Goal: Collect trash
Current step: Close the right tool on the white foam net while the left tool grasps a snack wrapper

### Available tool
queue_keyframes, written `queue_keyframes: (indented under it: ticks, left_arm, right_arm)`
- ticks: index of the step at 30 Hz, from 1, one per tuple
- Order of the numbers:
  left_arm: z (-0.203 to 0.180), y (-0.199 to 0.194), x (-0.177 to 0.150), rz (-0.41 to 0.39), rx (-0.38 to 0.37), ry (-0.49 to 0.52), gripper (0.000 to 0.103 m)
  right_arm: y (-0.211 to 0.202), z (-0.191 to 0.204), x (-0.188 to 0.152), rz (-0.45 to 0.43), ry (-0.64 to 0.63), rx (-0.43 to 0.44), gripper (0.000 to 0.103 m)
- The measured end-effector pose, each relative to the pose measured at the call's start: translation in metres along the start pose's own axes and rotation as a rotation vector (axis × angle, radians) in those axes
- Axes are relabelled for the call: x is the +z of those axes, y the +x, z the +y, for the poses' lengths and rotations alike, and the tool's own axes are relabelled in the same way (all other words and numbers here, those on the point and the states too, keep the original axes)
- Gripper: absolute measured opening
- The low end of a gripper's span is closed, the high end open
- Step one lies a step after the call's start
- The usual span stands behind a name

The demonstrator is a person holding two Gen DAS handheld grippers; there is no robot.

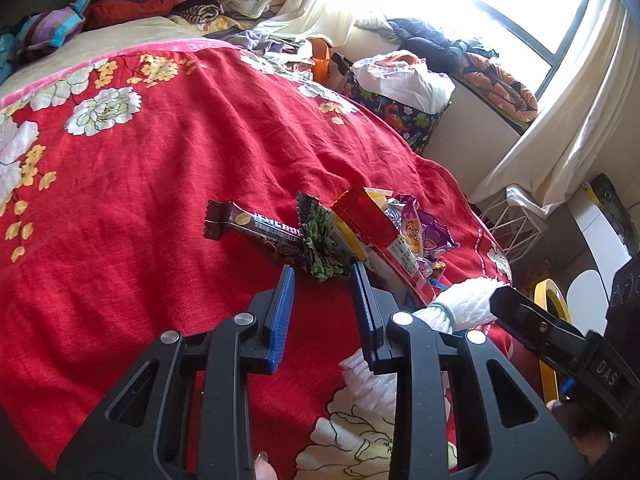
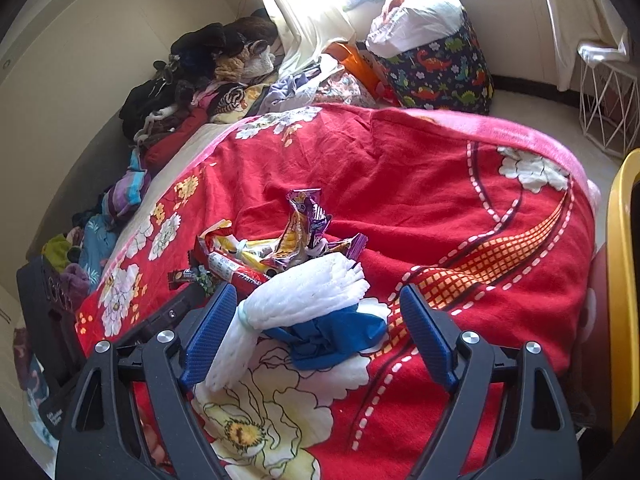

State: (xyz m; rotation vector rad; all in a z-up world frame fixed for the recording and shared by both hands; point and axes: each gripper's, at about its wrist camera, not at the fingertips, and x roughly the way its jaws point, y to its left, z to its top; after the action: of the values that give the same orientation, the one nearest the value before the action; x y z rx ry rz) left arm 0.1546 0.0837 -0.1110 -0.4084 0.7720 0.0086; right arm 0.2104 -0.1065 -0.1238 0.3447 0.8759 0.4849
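Wrappers lie in a heap on the red floral blanket (image 1: pixel 168 168): a brown bar wrapper (image 1: pixel 248 226), a crumpled green one (image 1: pixel 322 240), a long red one (image 1: pixel 372 228) and a purple one (image 1: pixel 424 232). My left gripper (image 1: pixel 322 273) has its jaws narrowly apart. The green wrapper's lower end sits at its tips, and no pad visibly presses on it. My right gripper (image 2: pixel 318 294) stands wide open around a white foam net (image 2: pixel 312 292) lying on a crumpled blue scrap (image 2: pixel 332 336). The net leans by the left pad. Beyond it lie the red wrapper (image 2: pixel 236 270) and purple wrapper (image 2: pixel 304 216).
A dinosaur-print bin (image 2: pixel 440 64) holding a white bag stands past the bed's far corner, beside a white wire stand (image 2: pixel 608 112). Clothes are piled (image 2: pixel 192 80) along the wall side of the bed. A yellow rim (image 2: pixel 624 280) rises at the right edge.
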Motion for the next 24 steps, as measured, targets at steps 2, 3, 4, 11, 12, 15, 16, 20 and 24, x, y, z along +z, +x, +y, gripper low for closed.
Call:
queue_keyframes:
  ticks: [2,3,4,11,12,15,16,20,24]
  left_arm:
    - [0.0,0.003,0.0,0.003,0.003,-0.003,0.023]
    - [0.001,0.005,0.0,0.006,0.0,-0.01,0.023]
    - [0.0,0.006,0.001,0.008,0.0,-0.014,0.023]
    - [0.002,0.013,0.002,0.013,-0.015,-0.034,0.017]
    - [0.001,0.014,0.002,0.017,-0.018,-0.035,0.012]
    - [0.0,0.014,0.001,0.017,-0.019,-0.028,0.009]
    - [-0.001,0.013,0.001,0.018,-0.021,-0.028,0.009]
    - [-0.002,0.011,0.0,0.019,-0.029,-0.026,0.008]
    - [-0.008,0.004,-0.003,0.02,-0.042,-0.002,0.006]
  right_arm:
    - [0.006,-0.004,0.002,0.014,0.033,0.014,0.075]
    - [0.009,-0.005,0.003,0.019,0.044,0.021,0.073]
    - [0.011,-0.006,0.003,0.024,0.053,0.03,0.069]
    - [0.012,-0.007,0.004,0.039,0.037,0.077,0.024]
    - [0.01,-0.007,0.003,0.038,0.031,0.078,0.023]
    - [0.001,-0.008,-0.001,0.025,0.013,0.084,0.019]
    - [-0.002,-0.009,-0.002,0.021,0.009,0.085,0.018]
    - [-0.015,-0.011,-0.006,0.008,-0.013,0.083,0.016]
    - [-0.028,-0.016,-0.01,0.002,-0.035,0.075,0.016]
